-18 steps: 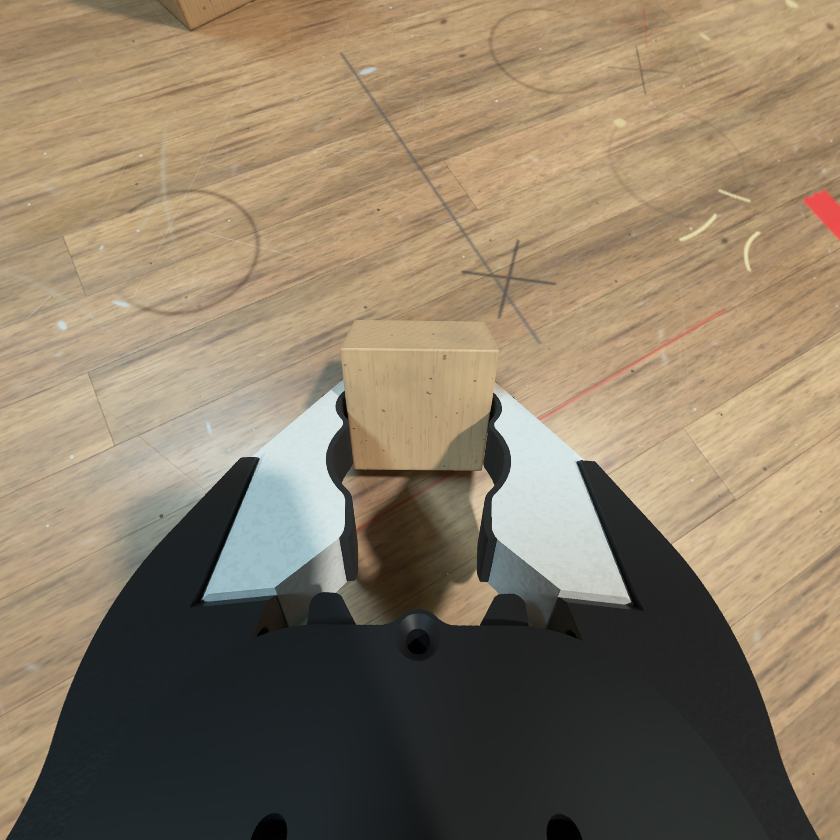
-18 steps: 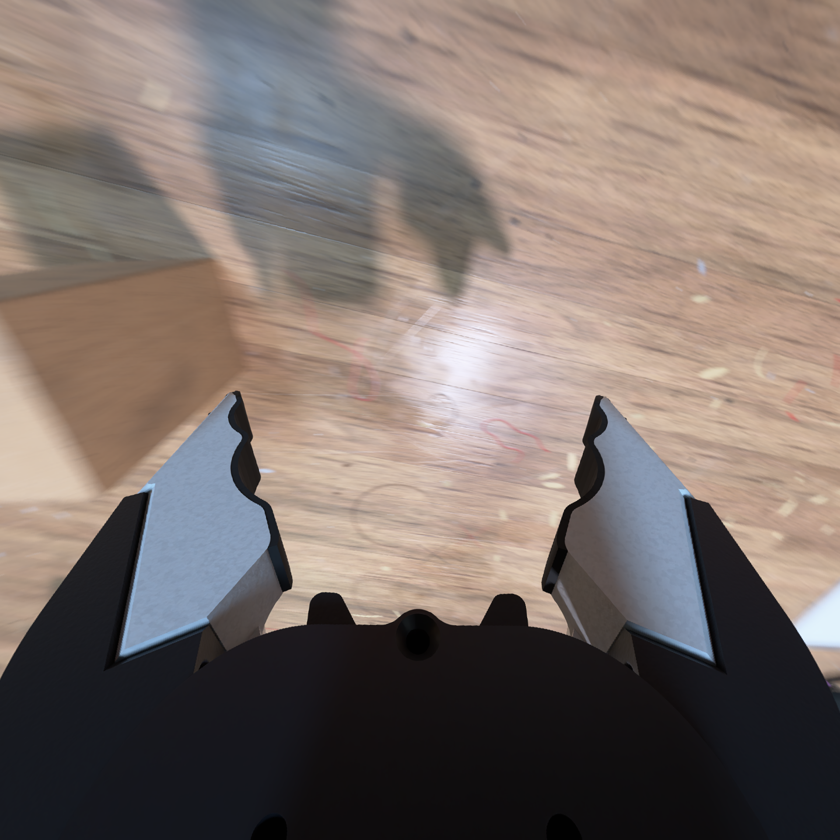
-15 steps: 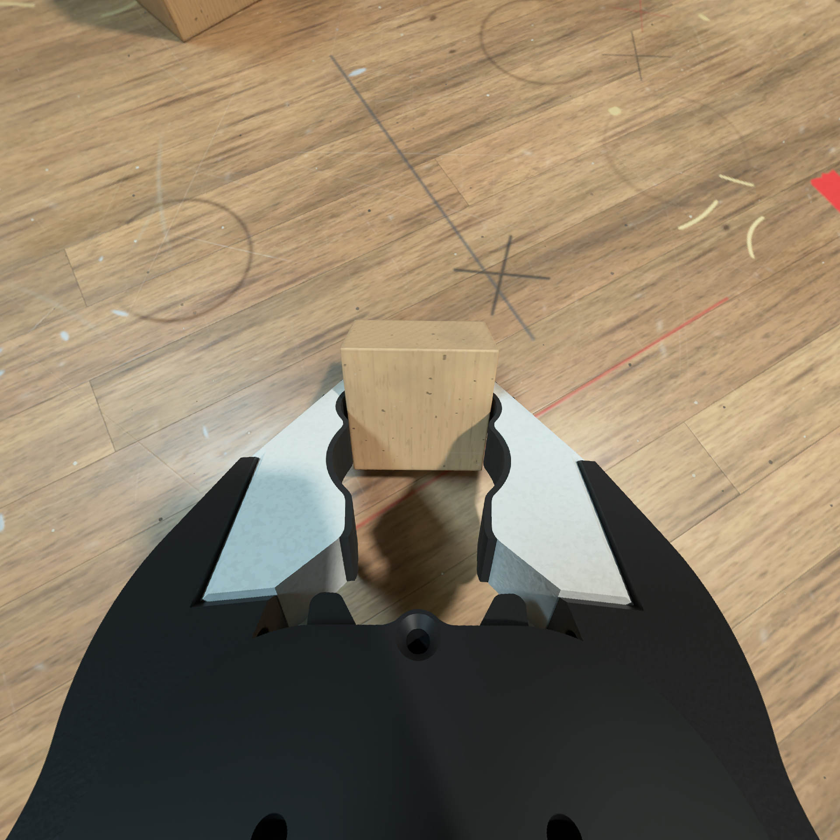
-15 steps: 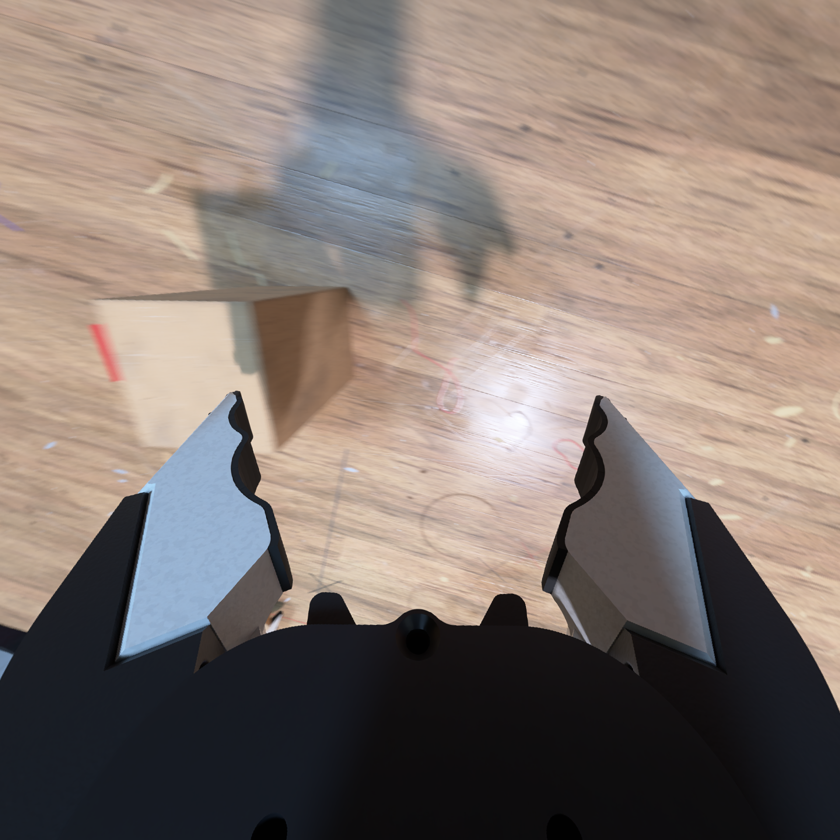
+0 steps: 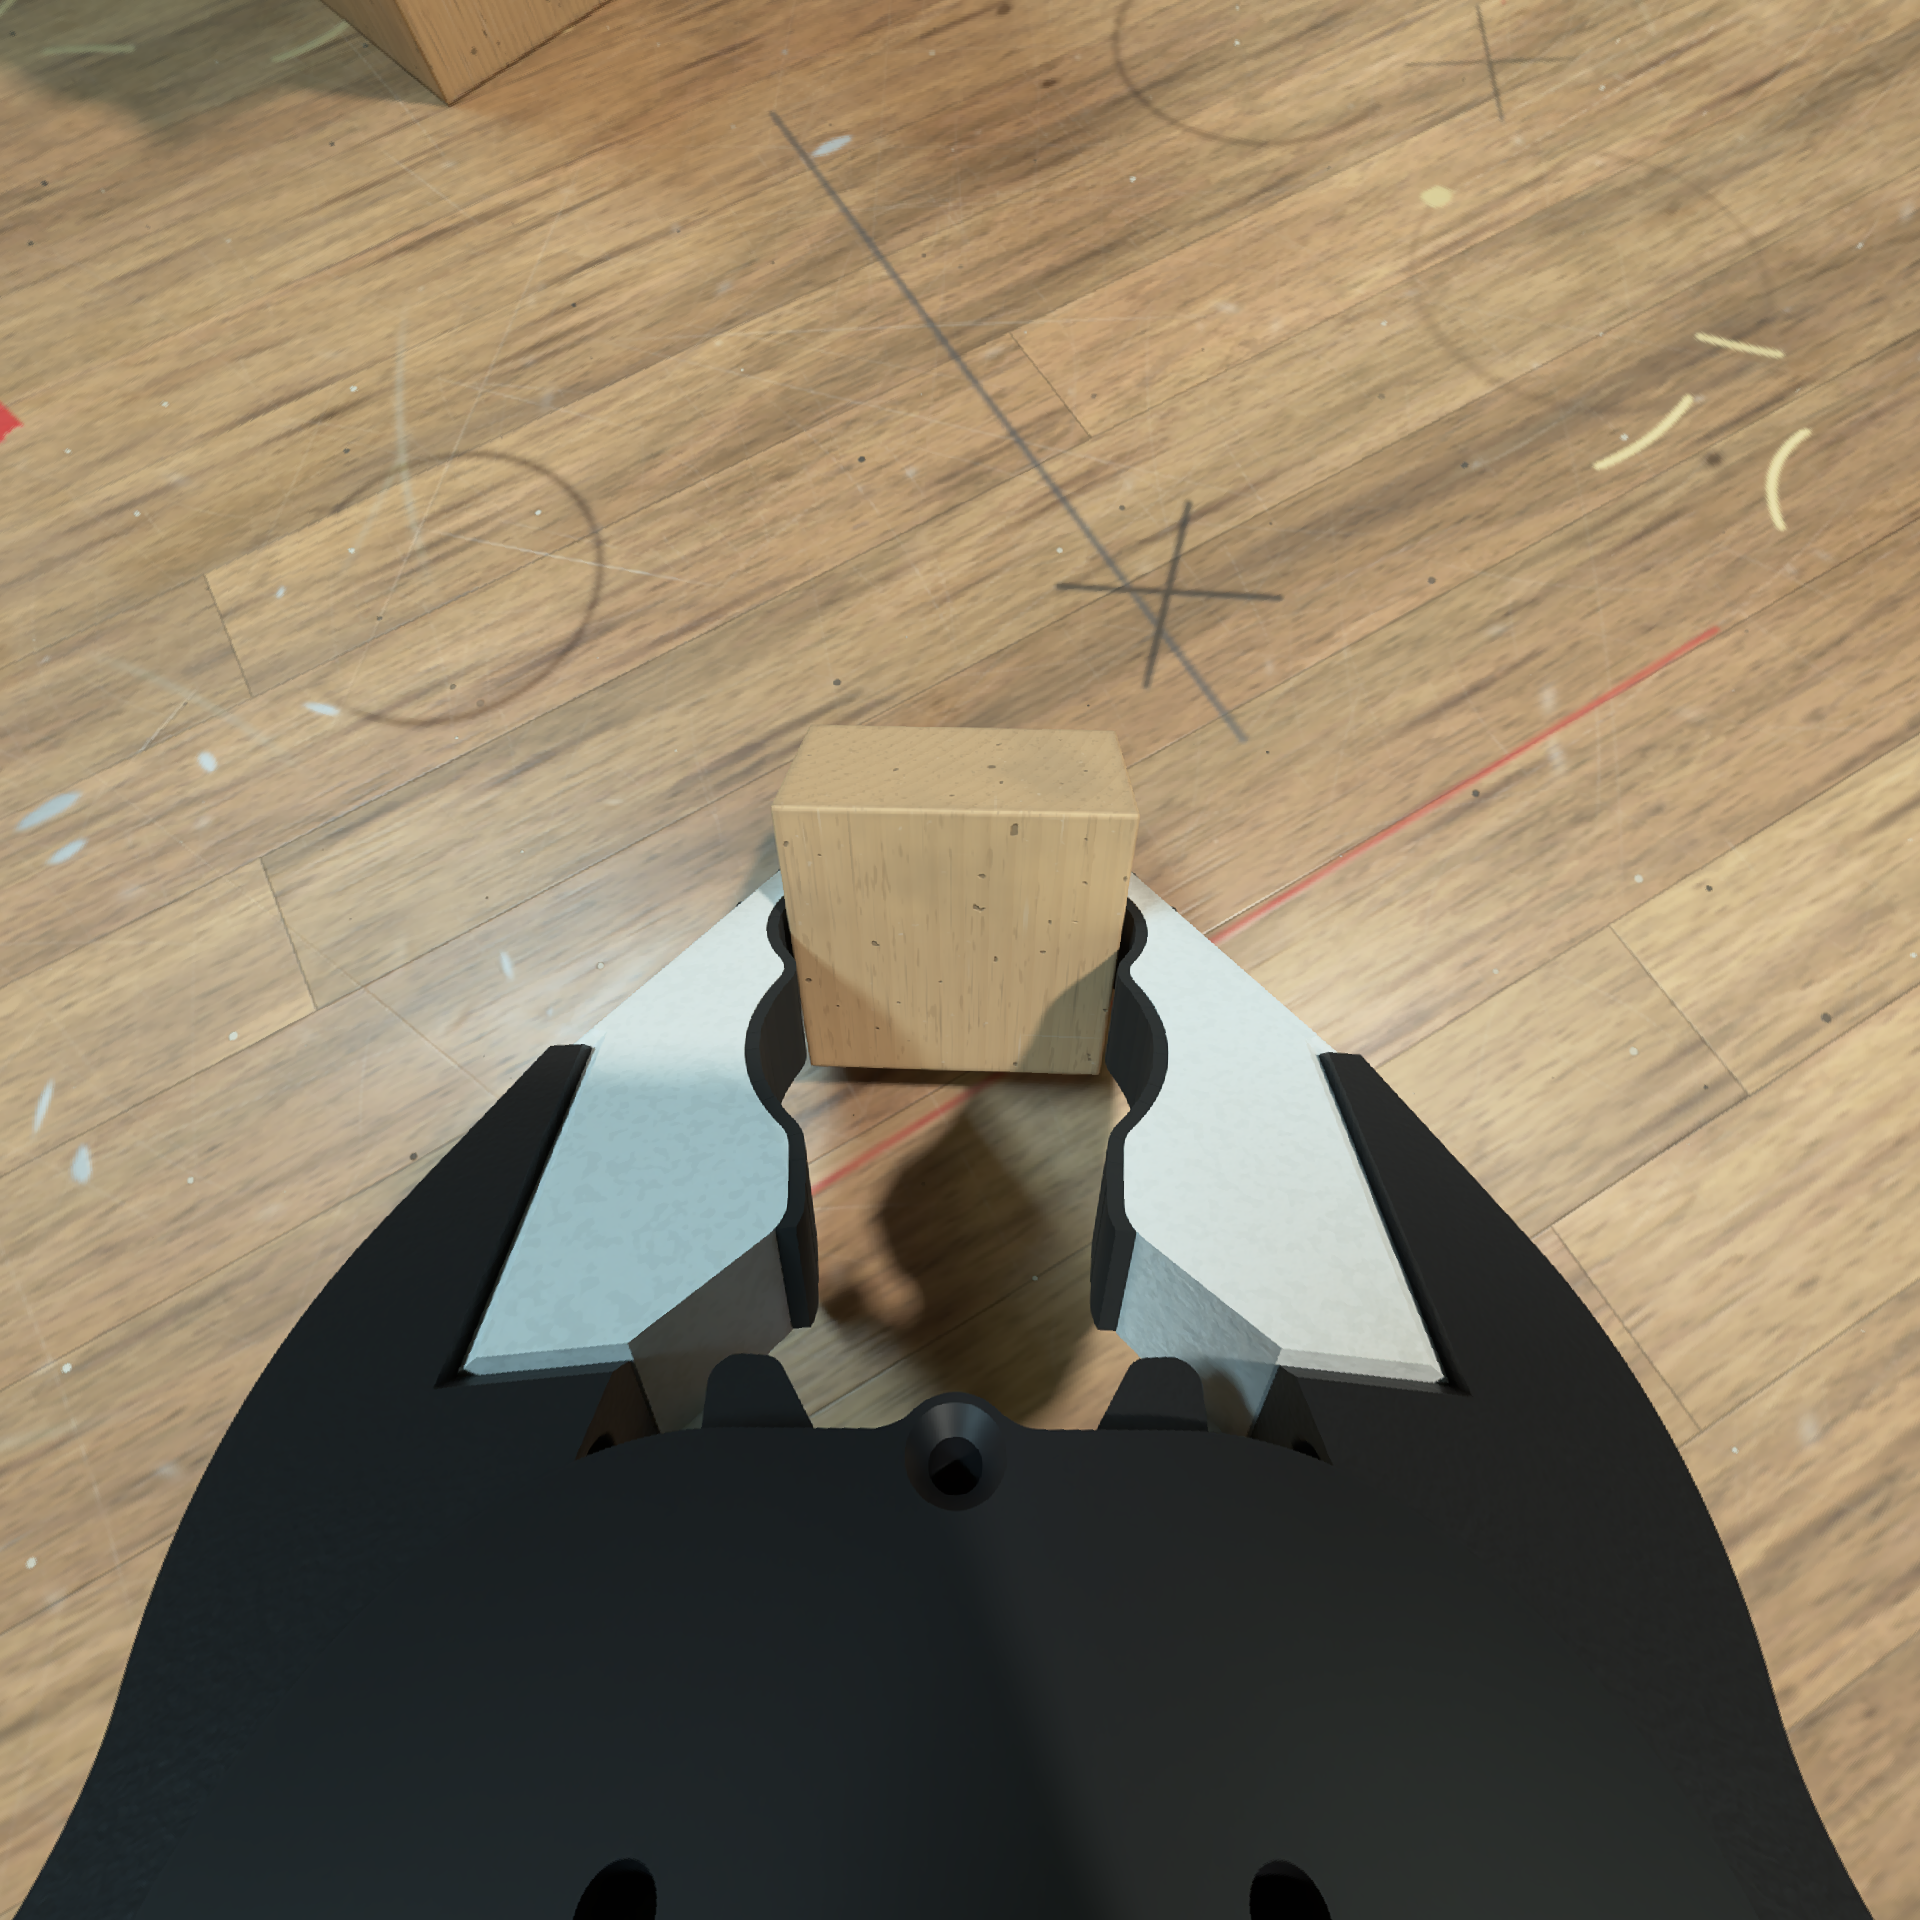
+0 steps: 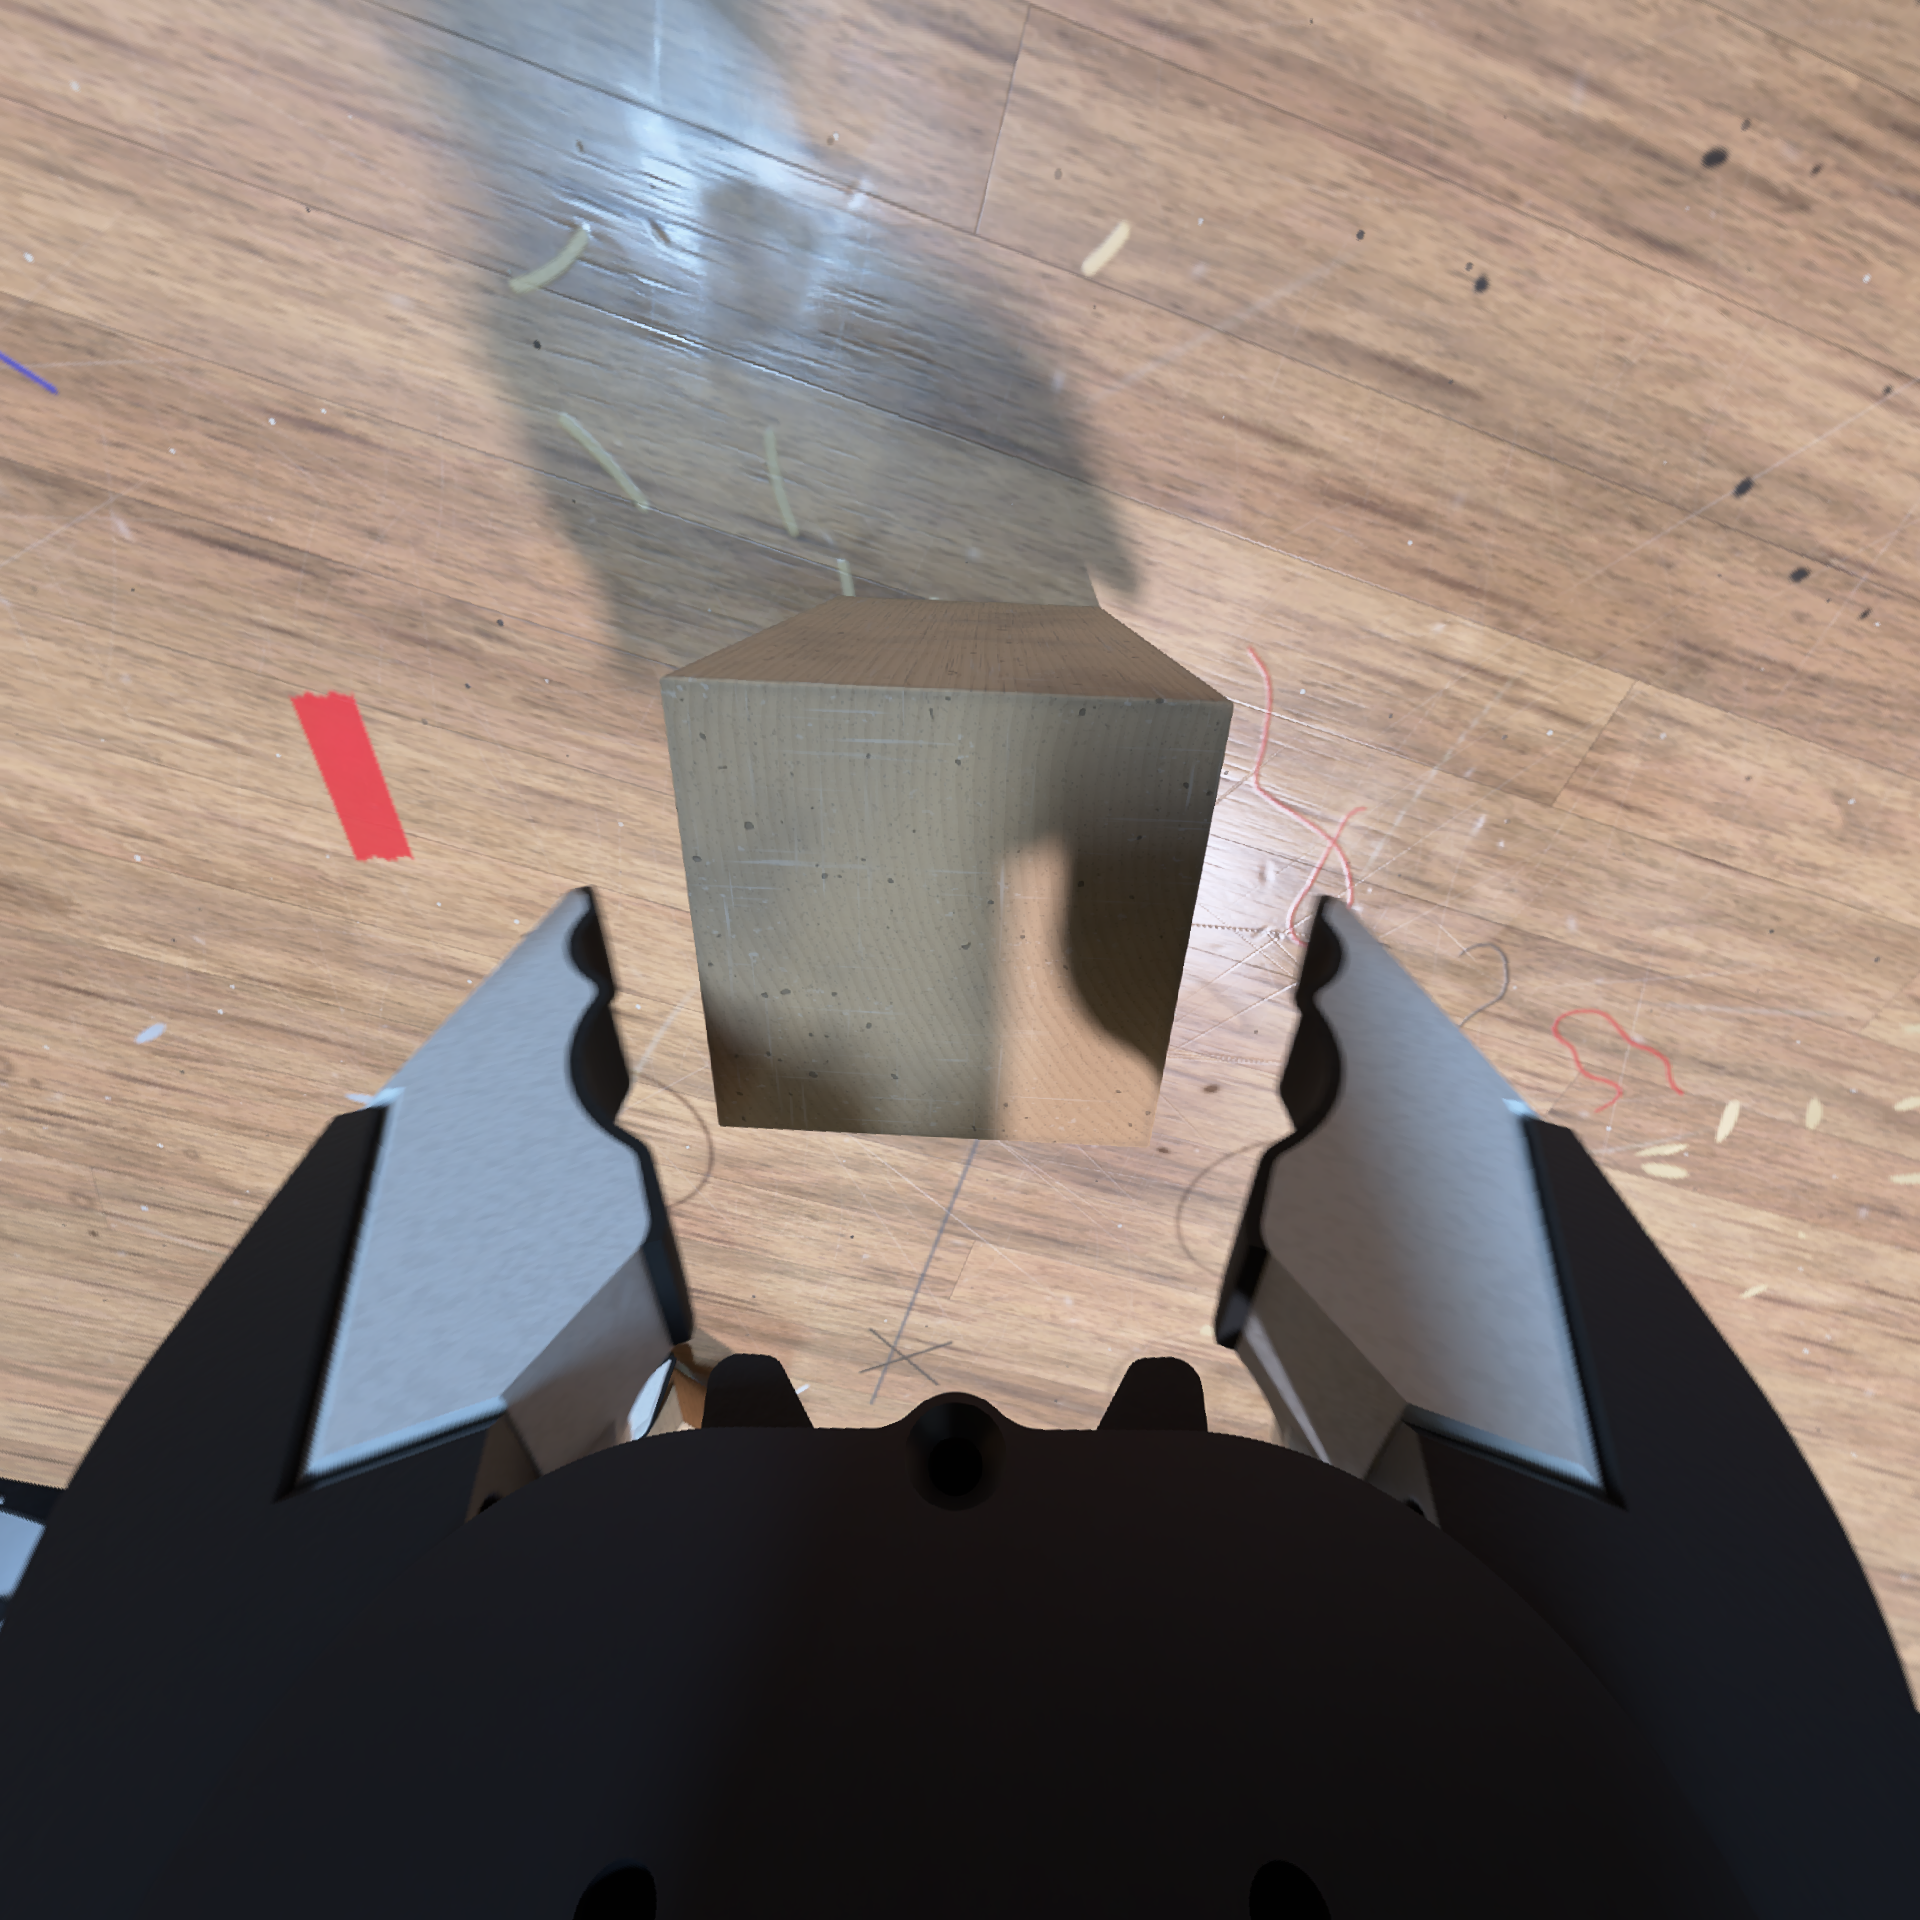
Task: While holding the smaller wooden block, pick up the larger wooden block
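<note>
My left gripper (image 5: 954,914) is shut on the smaller wooden block (image 5: 951,914), a pale cube held between the fingertips above the wooden floor. A corner of the larger wooden block (image 5: 457,36) shows at the top left of the left wrist view. In the right wrist view the larger wooden block (image 6: 945,873) stands on the floor, centred just ahead of my right gripper (image 6: 951,935). The right gripper is open and empty, its fingertips level with the block's lower half and apart from its sides.
The wooden floor (image 5: 1455,935) bears pencil lines, circles and crosses. A red tape strip (image 6: 351,777) lies left of the larger block. Red thread (image 6: 1320,831) and pale shavings (image 6: 1662,1153) lie to its right. A thin red line (image 5: 1475,769) crosses the floor under the left gripper.
The right gripper has swung left, bringing the larger block from the left edge of its view to between its open fingers. The left gripper has drifted slightly, still holding the smaller block.
</note>
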Robot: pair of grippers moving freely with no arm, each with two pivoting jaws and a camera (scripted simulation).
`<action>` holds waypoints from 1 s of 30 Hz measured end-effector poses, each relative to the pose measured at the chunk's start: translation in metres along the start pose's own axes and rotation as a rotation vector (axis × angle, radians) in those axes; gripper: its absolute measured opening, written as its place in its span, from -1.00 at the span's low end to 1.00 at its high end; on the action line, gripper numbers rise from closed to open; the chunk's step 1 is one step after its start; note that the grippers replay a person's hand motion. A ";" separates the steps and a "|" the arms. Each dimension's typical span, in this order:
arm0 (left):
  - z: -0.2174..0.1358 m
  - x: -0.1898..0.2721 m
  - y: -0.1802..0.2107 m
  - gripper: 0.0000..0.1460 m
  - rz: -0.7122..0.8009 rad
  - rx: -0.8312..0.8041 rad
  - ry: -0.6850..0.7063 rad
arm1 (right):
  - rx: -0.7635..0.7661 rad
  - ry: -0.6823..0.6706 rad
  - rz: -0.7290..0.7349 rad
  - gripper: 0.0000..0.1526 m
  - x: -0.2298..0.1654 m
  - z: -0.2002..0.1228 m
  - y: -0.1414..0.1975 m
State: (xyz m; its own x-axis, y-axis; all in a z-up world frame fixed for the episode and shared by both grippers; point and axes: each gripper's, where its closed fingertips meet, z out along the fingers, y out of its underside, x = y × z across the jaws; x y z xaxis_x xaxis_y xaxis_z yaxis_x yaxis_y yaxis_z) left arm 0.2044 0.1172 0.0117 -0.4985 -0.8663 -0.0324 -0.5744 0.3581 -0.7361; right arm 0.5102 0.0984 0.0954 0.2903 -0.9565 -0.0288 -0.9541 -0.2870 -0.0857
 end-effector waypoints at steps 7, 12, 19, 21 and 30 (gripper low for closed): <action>0.000 0.001 -0.002 -0.22 -0.017 0.005 0.016 | -0.016 0.010 0.023 0.22 -0.002 -0.004 -0.002; 0.001 0.003 -0.002 -0.22 -0.003 0.001 0.011 | -0.029 0.006 0.023 0.14 -0.002 -0.005 0.000; 0.001 0.001 -0.002 -0.22 -0.004 -0.001 0.008 | -0.039 0.002 0.028 0.12 0.000 -0.006 0.003; 0.001 0.002 -0.002 -0.22 -0.002 -0.001 0.009 | -0.035 -0.001 0.030 0.12 0.001 -0.007 0.004; 0.002 0.002 -0.001 -0.22 0.000 -0.004 0.008 | -0.027 0.001 0.030 0.12 0.002 -0.018 0.003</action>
State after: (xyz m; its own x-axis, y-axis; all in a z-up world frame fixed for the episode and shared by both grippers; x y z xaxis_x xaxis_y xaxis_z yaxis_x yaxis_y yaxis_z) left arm 0.2051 0.1146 0.0114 -0.5034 -0.8636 -0.0271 -0.5768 0.3592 -0.7337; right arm 0.5070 0.0949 0.1129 0.2614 -0.9648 -0.0301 -0.9641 -0.2594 -0.0574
